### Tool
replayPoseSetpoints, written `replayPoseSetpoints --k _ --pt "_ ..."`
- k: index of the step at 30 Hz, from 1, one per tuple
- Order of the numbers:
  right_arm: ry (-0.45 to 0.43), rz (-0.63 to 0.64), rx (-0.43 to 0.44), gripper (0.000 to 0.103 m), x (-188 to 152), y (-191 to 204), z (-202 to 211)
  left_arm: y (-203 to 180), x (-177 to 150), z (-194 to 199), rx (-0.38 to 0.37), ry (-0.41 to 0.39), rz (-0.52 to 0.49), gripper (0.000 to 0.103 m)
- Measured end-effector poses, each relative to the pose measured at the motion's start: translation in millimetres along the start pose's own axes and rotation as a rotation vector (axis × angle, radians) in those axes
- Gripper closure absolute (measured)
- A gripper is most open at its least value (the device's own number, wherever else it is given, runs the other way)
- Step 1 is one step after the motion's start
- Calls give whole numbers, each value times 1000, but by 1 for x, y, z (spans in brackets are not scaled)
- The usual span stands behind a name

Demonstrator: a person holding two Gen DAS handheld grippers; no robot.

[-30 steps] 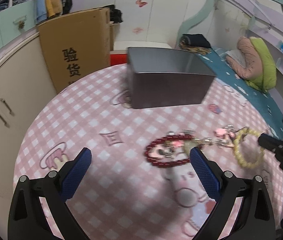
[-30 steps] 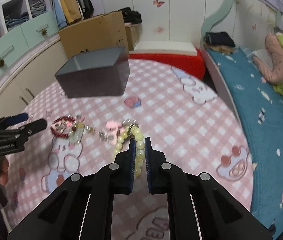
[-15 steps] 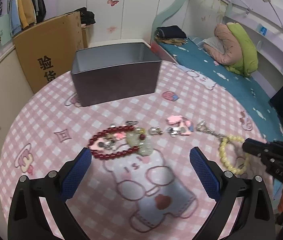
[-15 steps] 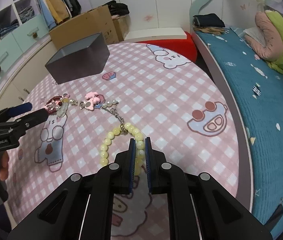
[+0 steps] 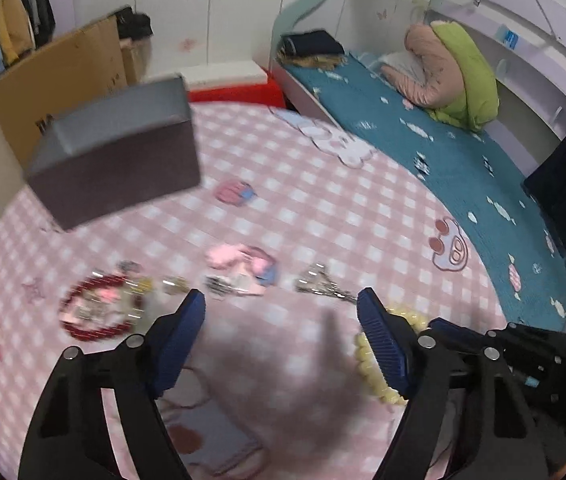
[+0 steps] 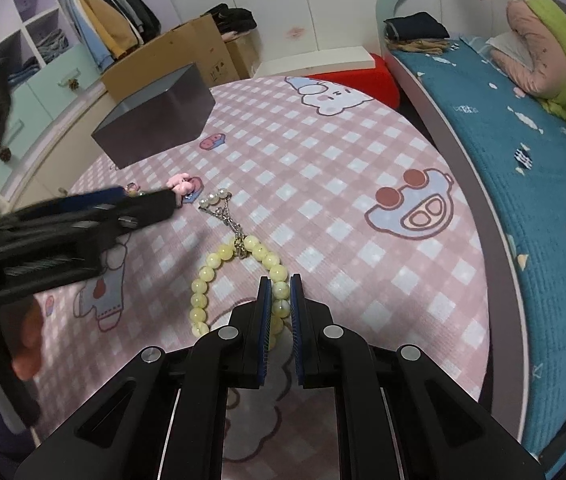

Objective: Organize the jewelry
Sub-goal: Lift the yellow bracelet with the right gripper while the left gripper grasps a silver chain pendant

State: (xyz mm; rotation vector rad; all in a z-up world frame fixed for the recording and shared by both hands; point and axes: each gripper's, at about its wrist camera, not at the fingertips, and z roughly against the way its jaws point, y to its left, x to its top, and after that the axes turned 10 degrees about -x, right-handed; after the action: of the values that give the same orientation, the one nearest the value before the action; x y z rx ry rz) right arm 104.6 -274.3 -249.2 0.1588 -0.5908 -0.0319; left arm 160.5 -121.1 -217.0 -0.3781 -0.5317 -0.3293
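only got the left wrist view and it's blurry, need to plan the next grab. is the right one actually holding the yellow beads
Observer: Yes. In the right wrist view the right gripper is shut on the yellow bead bracelet, with beads pinched between its fingers.
Operator: is anything hooked to the bracelet
Observer: A silver chain runs from the far side of the loop to a few white pearls.
Operator: where am i relative to that chain
Observer: Your left gripper is open, and the right view shows its tip beside the pink charm, just left of the pearls.
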Motion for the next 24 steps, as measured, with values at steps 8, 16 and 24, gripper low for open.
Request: replayPoseSetpoints --k 8,16,24 --pt "-3 8 46 93 -3 -7 1 -9 2 -21 56 3 31 38" --pt "-13 8 58 92 -3 -8 1 -12 5 -32 121 1 31 52" --pt "-20 2 71 92 -3 -10 0 -7 4 -29 87 -39 9 95"
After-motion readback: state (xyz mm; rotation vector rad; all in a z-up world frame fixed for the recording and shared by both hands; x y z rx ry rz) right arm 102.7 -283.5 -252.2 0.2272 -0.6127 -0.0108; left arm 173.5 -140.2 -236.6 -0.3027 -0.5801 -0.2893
